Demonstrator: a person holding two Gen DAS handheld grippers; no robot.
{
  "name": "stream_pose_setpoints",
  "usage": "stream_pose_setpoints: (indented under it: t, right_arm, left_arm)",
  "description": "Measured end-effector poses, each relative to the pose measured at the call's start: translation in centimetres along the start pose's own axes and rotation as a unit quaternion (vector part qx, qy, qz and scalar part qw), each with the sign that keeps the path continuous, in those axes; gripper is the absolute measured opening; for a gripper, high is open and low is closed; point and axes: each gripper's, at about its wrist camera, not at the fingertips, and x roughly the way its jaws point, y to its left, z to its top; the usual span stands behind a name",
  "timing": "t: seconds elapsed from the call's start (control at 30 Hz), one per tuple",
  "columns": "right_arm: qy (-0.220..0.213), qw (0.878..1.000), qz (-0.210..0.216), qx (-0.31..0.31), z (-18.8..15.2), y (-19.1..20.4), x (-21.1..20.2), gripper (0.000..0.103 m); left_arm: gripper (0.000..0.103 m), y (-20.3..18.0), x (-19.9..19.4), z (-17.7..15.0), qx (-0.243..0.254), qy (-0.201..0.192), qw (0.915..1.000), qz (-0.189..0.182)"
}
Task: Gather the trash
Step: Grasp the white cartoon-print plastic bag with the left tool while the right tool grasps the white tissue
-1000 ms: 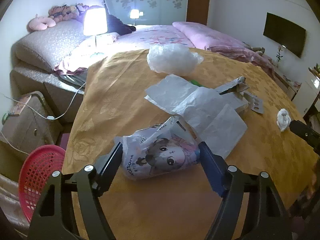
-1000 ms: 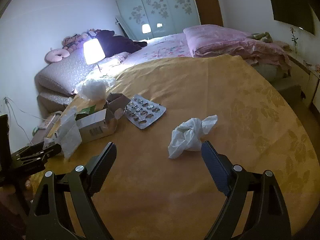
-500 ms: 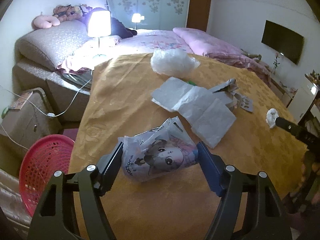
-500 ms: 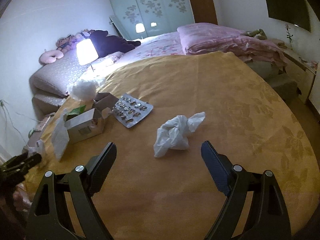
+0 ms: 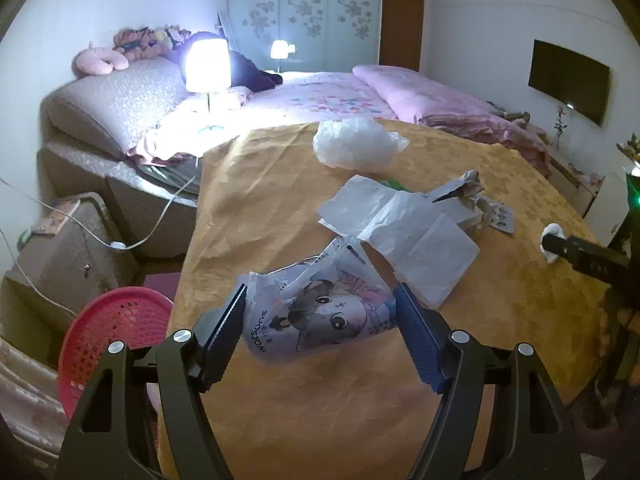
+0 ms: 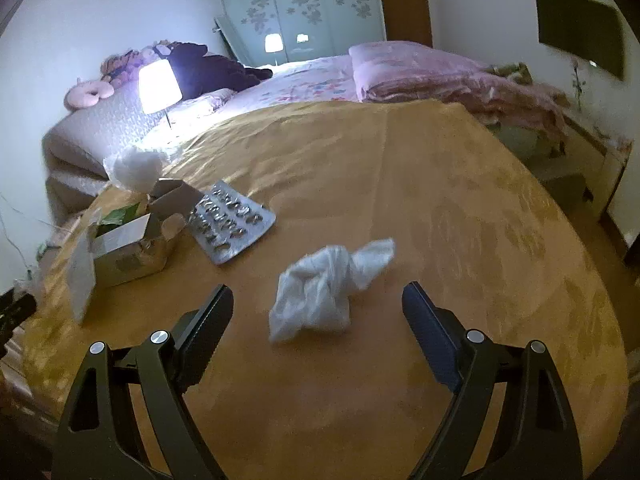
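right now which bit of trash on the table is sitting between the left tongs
The cartoon-printed plastic packet, between the left tongs. The flat white paper sheets and the crumpled clear plastic bag lie farther back on the yellow cloth.

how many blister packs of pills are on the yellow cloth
1 in clear view: the blister pack lies flat beside the open cardboard box, left of the crumpled tissue. More could be hidden under the papers.

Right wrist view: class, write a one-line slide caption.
Open right hand-held gripper lined up on a crumpled white tissue lying on the golden bedspread.
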Motion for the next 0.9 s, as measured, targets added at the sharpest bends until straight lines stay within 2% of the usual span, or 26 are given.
stream_pose_setpoints:
  t: [0.07,0.13,0.2,0.3,0.43,0.6,0.9]
  right_arm:
    - [0.001,1.000,-0.007,-0.007,0.4,0.3,0.4,0.083]
    - [0.007,1.000,-0.007,-0.011,0.5,0.4,0.9,0.078]
    - [0.013,1.000,-0.006,-0.013,0.5,0.5,1.1,0.065]
    - [0.015,1.000,-0.011,-0.013,0.4,0.4,1.1,0.052]
    - [0.014,1.000,-0.006,-0.010,0.3,0.3,0.9,0.040]
    - [0.008,1.000,0.007,-0.009,0.2,0.7,0.0,0.036]
    - [-0.007,0.999,0.046,-0.024,0.3,3.0,-2.2,0.036]
  left_arm:
    - [0.070,0.0,-0.2,0.1,0.002,-0.003,1.0000,0.003]
    - [0.070,0.1,-0.3,0.2,0.001,-0.004,1.0000,0.006]
    - [0.070,0.2,-0.3,0.2,0.001,-0.005,1.0000,0.008]
    - [0.070,0.2,-0.4,0.2,0.000,-0.005,0.9999,0.010]
    - [0.070,0.2,-0.4,0.2,0.001,-0.005,0.9999,0.011]
    - [0.070,0.2,-0.5,0.3,0.000,-0.007,0.9999,0.010]
    - [0.070,0.7,-1.7,0.9,0.002,-0.019,0.9997,0.014]
